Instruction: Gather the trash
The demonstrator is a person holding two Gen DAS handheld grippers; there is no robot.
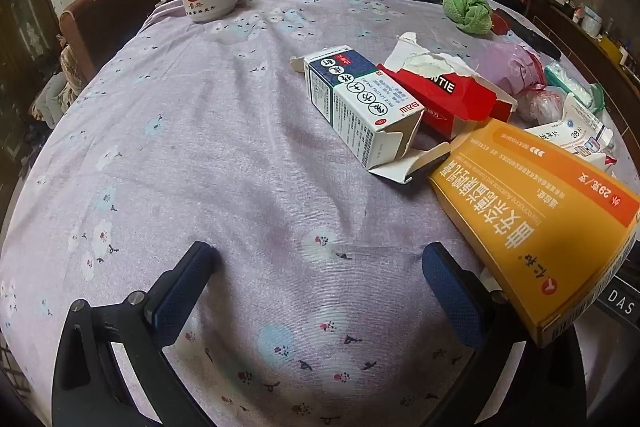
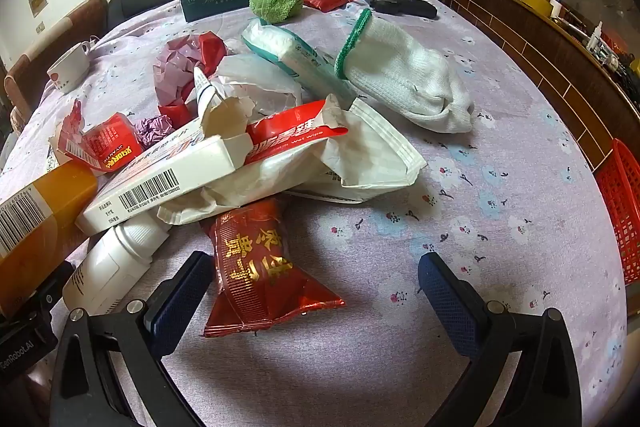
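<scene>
Floral tablecloth [image 2: 500,187] lies under both wide-open, empty tongs: the right gripper [image 2: 312,291] has the red foil packet [image 2: 260,267] just ahead between its jaws, long axis running away from it, whereas the left gripper [image 1: 320,291] faces bare cloth, with the orange carton [image 1: 540,227] to its right.

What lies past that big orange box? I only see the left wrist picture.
Observer: A red foil packet lies on the tablecloth between the fingers of the open right gripper, nearer one finger and not gripped.
Visitor: Is there anywhere to put trash?
Observer: A red mesh basket shows at the far right of the right wrist view.
Visitor: Anything there that isn't trash?
Observer: Probably. A white glove with a green cuff lies farther back.
</scene>
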